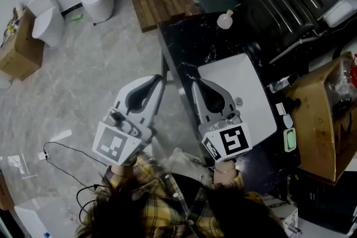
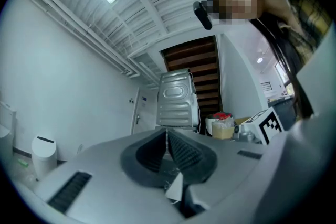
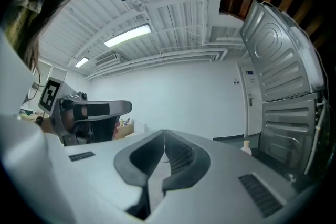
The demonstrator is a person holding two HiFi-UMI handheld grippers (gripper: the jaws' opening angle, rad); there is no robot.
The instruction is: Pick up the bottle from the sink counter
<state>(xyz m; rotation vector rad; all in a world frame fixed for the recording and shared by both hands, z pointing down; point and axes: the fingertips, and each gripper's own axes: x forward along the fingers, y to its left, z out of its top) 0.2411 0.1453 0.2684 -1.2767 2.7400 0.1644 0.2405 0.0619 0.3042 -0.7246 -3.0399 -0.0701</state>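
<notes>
Bottle stands on the dark table, well beyond both pairs of jaws.

On the left, the left gripper hangs over the floor just off the table's edge, its jaws pressed together on nothing. Beside it, the right gripper sits over the white basin's left rim, jaws likewise closed and empty. The bottle is upright, ahead and to their right, near the table's far edge.

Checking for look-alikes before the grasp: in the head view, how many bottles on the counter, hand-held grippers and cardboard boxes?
bottle: 1
hand-held gripper: 2 (left hand-held gripper, right hand-held gripper)
cardboard box: 2 (left box, right box)
Total: 5
</notes>
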